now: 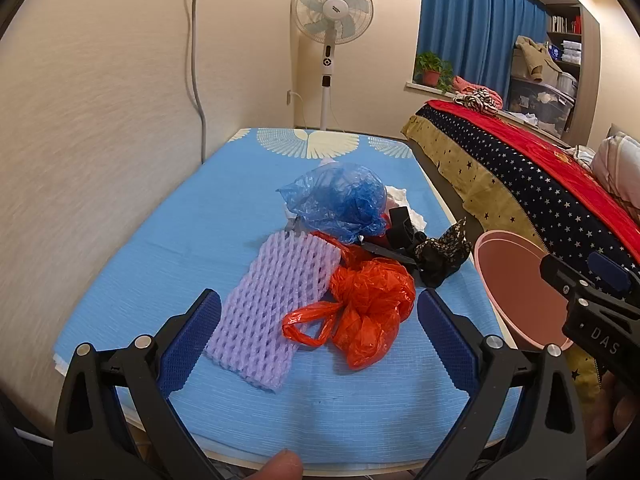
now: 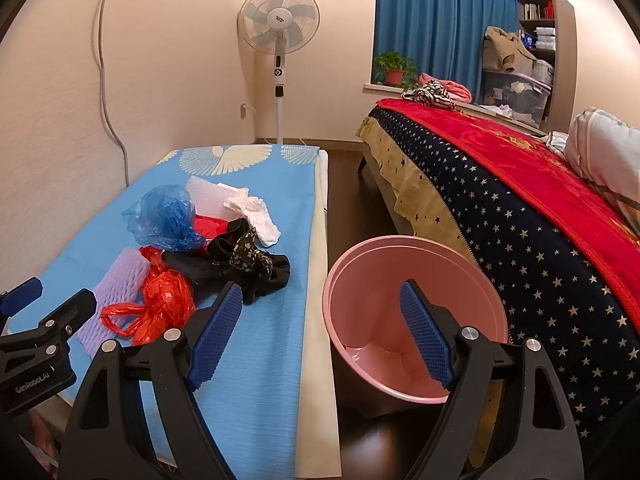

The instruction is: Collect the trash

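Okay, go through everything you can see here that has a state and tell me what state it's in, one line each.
Left gripper: open, empty, above the mat.
Right gripper: open, empty.
Pink plastic bucket: upright on the floor, empty.
Crumpled red plastic bag: lying on the blue mat.
Purple foam net sleeve: lying flat beside the red bag.
Blue plastic bag: crumpled, on the mat.
Black patterned cloth: heaped on the mat.
White crumpled paper: on the mat.

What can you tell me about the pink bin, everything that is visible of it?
The pink bin is a round, smooth container that looks like plastic, with a stepped rim. It stands open and upright on the dark floor, between the table's edge and the bed. Nothing shows inside. The right gripper hovers before it, not touching.
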{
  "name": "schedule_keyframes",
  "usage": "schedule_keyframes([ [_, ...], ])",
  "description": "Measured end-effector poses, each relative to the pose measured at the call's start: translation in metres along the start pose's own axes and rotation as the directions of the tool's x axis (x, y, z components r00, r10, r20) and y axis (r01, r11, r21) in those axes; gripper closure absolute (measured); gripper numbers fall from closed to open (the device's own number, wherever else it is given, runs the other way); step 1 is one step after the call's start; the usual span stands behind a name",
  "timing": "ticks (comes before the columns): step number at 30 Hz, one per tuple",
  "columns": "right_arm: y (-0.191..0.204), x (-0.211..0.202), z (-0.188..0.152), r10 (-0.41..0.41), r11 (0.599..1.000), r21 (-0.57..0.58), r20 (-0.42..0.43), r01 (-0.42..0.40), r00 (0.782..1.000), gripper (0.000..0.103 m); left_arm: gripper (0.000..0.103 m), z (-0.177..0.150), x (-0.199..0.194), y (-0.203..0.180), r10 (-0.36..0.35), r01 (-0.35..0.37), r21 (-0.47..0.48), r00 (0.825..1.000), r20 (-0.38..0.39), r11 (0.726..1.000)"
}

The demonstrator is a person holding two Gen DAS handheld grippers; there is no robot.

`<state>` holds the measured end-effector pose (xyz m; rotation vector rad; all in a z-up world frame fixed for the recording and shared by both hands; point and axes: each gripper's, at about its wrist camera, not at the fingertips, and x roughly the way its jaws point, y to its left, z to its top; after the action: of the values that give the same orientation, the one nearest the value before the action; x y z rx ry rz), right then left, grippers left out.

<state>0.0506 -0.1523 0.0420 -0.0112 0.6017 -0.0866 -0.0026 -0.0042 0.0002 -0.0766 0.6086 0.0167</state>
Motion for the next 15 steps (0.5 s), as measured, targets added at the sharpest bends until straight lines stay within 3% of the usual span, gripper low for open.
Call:
schedule_keyframes([
  [15, 0.0019, 0.0021, 0.0001, 0.004, 1.0, -0.003, 0.0, -0.004, 1.0, 0.021, 0.008, -0.0006, 0.0014, 0.0011, -0.001, 0.001, -0.003, 1.0, -0.005, 1.0],
])
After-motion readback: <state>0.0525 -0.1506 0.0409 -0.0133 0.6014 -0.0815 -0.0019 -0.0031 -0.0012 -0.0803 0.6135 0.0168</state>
